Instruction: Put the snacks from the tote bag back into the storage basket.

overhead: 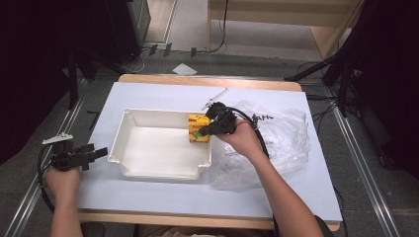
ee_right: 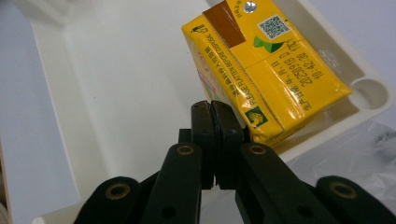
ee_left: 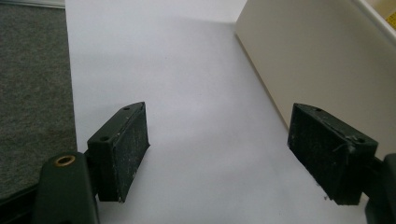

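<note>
A yellow drink carton (overhead: 198, 127) stands tilted in the far right corner of the white tray (overhead: 148, 170). My right gripper (overhead: 201, 132) is at the carton's near side, and a hand holds it from the right. In the right gripper view its jaws (ee_right: 215, 109) are shut flat against each other with nothing between them, and the carton (ee_right: 275, 70) lies just to their right, over the tray's corner (ee_right: 369, 88). My left gripper (overhead: 101, 153) rests left of the tray. Its pads (ee_left: 217, 154) stand wide apart over the bare white tabletop, beside the tray's outer wall (ee_left: 317, 60).
A crumpled clear plastic bag (overhead: 284, 140) lies right of the tray, under the right forearm. A thin white stick (overhead: 216, 96) lies behind the tray. The white table cover (overhead: 163, 94) ends at grey floor on the left (ee_left: 32, 93).
</note>
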`<state>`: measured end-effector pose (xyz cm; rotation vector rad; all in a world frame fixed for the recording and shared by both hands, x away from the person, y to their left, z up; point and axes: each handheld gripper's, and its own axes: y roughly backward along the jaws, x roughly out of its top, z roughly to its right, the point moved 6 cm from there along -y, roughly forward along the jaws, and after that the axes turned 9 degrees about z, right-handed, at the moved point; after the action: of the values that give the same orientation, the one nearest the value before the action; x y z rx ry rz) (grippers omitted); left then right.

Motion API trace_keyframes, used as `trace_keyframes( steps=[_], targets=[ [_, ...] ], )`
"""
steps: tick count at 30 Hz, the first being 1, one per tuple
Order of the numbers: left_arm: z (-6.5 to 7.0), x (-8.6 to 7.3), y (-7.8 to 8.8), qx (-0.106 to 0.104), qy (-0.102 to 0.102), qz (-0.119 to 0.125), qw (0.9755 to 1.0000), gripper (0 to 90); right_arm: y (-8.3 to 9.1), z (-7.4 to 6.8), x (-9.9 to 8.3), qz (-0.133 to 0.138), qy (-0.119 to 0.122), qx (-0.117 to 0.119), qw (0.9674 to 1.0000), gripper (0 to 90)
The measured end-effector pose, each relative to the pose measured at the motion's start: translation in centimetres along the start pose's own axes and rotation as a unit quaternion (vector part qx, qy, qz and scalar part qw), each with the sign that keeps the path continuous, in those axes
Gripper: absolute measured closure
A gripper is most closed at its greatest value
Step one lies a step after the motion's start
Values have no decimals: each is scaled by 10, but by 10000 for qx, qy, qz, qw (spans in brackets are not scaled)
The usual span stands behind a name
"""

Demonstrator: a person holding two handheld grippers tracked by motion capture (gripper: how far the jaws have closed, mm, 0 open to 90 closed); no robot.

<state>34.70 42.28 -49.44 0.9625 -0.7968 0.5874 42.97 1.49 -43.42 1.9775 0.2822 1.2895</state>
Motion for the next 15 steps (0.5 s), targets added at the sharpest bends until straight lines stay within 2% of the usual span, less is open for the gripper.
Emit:
trace_keyframes(
  steps=[15],
  targets=[
    [1,1,-2,-16,-13,-22,10000,216,7,4,1,76,-88,-8,9999,900]
  ],
)
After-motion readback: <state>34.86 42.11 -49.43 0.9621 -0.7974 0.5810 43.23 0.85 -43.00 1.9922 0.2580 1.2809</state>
